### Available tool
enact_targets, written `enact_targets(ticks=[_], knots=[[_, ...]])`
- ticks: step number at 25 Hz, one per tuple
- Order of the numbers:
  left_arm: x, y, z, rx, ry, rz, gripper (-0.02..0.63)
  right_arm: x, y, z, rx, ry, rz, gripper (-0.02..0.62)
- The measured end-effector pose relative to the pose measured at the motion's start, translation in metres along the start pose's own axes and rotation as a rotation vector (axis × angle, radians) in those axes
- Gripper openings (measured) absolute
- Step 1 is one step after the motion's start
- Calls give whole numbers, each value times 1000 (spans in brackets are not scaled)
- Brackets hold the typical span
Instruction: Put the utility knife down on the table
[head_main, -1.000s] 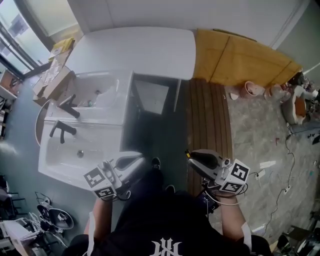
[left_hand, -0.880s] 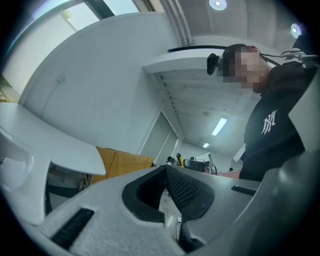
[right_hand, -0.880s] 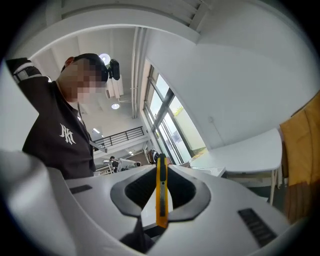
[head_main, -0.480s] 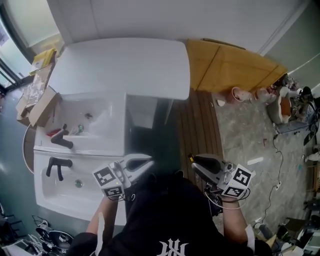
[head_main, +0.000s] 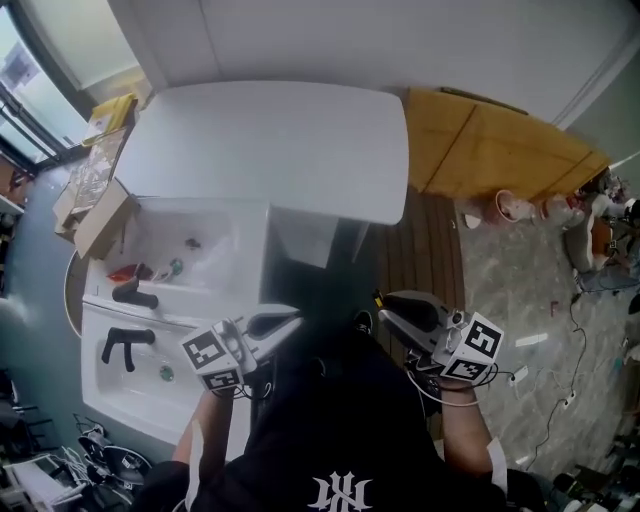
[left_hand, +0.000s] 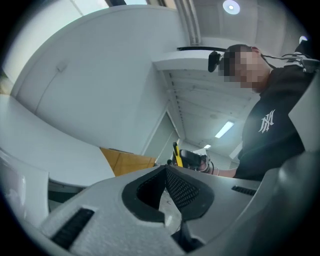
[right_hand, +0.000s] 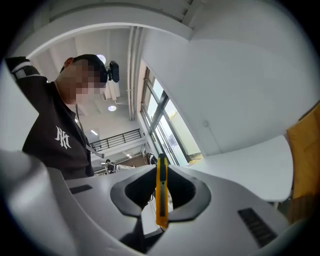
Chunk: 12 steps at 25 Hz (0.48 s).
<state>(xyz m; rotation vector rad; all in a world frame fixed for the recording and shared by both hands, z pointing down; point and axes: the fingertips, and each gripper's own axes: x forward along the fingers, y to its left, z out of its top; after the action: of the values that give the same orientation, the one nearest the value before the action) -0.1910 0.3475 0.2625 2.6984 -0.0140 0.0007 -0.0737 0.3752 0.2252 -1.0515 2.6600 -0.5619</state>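
Since the earlier frame our head has turned a little, so the white table (head_main: 270, 140) sits slightly further right in the head view, while both claws have kept their places close to our chest. Left of the table's near corner is a white sink (head_main: 150, 300) with dark taps. Our left claw (head_main: 272, 322) hangs short of the table's near edge, its jaws closed tip to tip with nothing between them. Our right claw (head_main: 388, 312) is held off the table's near right corner, its jaws clamped on the yellow utility knife (right_hand: 161, 192), which stands between the pads with its end poking past them. The knife is in the air, well apart from the table. Right of the table stands a wooden cabinet (head_main: 500, 150).
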Motion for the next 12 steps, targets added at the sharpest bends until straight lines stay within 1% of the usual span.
enact_targets(ticks=[3,5,8,12], knots=[[25,26,25,0,-44,71,5,3,-40,17,-5,0,55,55],[53,37,40,-8,-67,80,5,-1,-67,33,-21,-2,78,55],[102,62,48,10,-22,116,5,-19,-111,60,-13,-25,98,55],[161,81,74,23,-47,132,5,-49,-174,83,57,-47,127,55]])
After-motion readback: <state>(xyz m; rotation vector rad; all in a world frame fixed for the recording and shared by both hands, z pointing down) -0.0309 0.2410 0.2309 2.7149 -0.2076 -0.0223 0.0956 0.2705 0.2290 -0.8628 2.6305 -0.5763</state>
